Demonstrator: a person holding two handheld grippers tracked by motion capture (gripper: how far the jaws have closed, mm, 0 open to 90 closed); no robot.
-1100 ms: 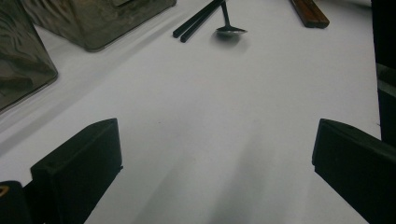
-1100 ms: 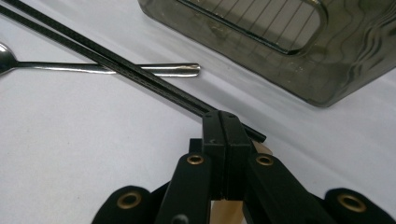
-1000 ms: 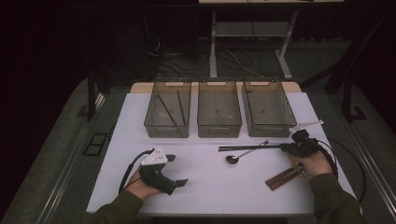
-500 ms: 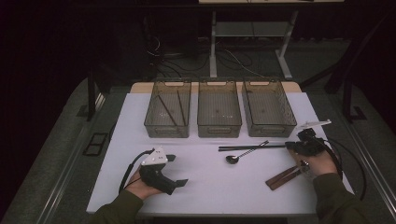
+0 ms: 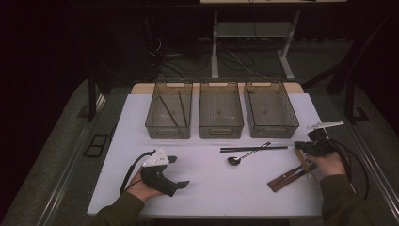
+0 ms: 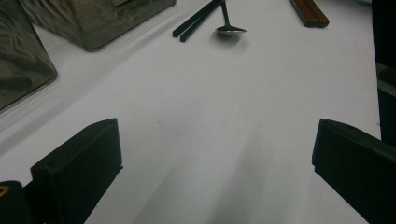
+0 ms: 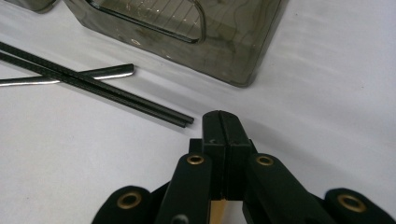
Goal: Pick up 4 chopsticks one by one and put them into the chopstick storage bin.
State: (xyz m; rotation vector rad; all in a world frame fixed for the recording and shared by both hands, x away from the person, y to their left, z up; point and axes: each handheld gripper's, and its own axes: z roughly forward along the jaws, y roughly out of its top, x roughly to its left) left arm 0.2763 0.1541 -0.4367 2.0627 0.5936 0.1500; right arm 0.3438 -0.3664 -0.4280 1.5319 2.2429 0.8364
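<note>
Near the desk's (image 5: 207, 197) right edge, the black chopsticks (image 7: 98, 88) lie just beside the right gripper (image 7: 223, 123), whose jaws are clenched on nothing; the left gripper (image 6: 210, 154) rests well apart, jaws released.

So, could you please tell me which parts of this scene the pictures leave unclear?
- Left bin: dim in the high view; the thin dark sticks inside are too small to identify.
- Brown wooden piece: its far end is covered by the person's right hand in the high view and cut off by the top edge in the left gripper view.
- Spoon: its bowl is cut off by the left edge of the right gripper view.
</note>
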